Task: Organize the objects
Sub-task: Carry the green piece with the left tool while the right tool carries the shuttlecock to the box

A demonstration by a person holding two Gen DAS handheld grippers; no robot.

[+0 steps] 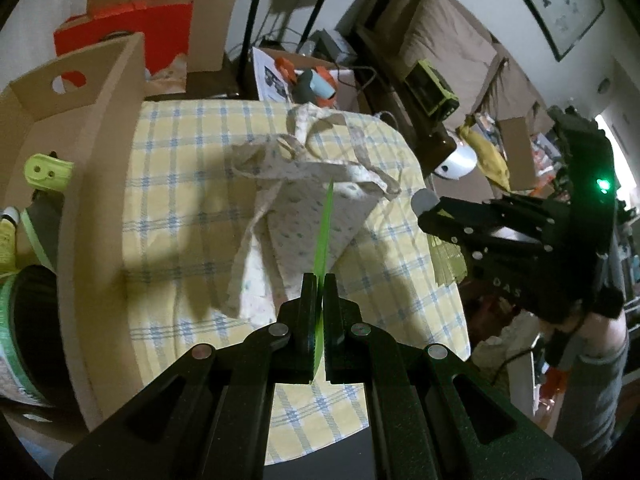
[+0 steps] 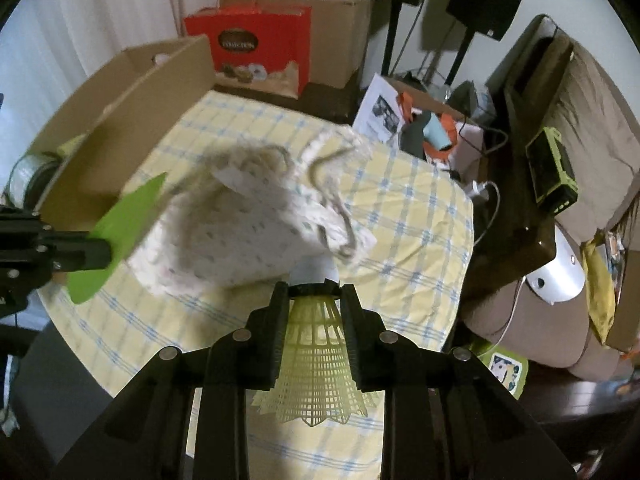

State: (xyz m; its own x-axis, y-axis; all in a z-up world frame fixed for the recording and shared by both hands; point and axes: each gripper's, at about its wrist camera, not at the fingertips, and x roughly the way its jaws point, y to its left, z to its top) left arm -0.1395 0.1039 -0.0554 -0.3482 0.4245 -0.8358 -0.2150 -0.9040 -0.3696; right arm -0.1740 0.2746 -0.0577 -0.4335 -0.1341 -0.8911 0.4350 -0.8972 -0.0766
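1. The left claw (image 1: 319, 280) is clenched on a thin flat green plastic piece (image 1: 325, 236), seen edge-on at lower centre of the left wrist view and as a broad green blade (image 2: 120, 232) at the left of the right wrist view. Only a narrow strip sits between the pads, so a quick swing could make it pivot or slide out.

2. The right claw (image 2: 316, 292) is grasping a pale yellow plastic shuttlecock (image 2: 320, 356) at the neck, its white cap (image 2: 314, 270) pointing forward and the mesh skirt flaring toward the camera. The jaws sit on the narrowest part of the cone; a harder squeeze could crush the mesh, while a looser one may let it slip out.

3. A white speckled cloth drawstring pouch (image 2: 256, 236) lies slack in the middle of the yellow-and-blue checked surface (image 1: 180, 184), cords (image 2: 336, 208) trailing. I judge the objects are meant for it or for the brown cardboard box (image 1: 100, 160) at the left. The pouch mouth looks collapsed, and with both claws full nothing can hold it open, so an object may land on the cloth.

4. The cords loop loosely near the shuttlecock's cap; a low pass could snag them and drag the pouch.

5. The box wall stands high just beside the green piece, which could clip its rim.

6. The pouch is blurred in the right wrist view, so aiming from it is unreliable.
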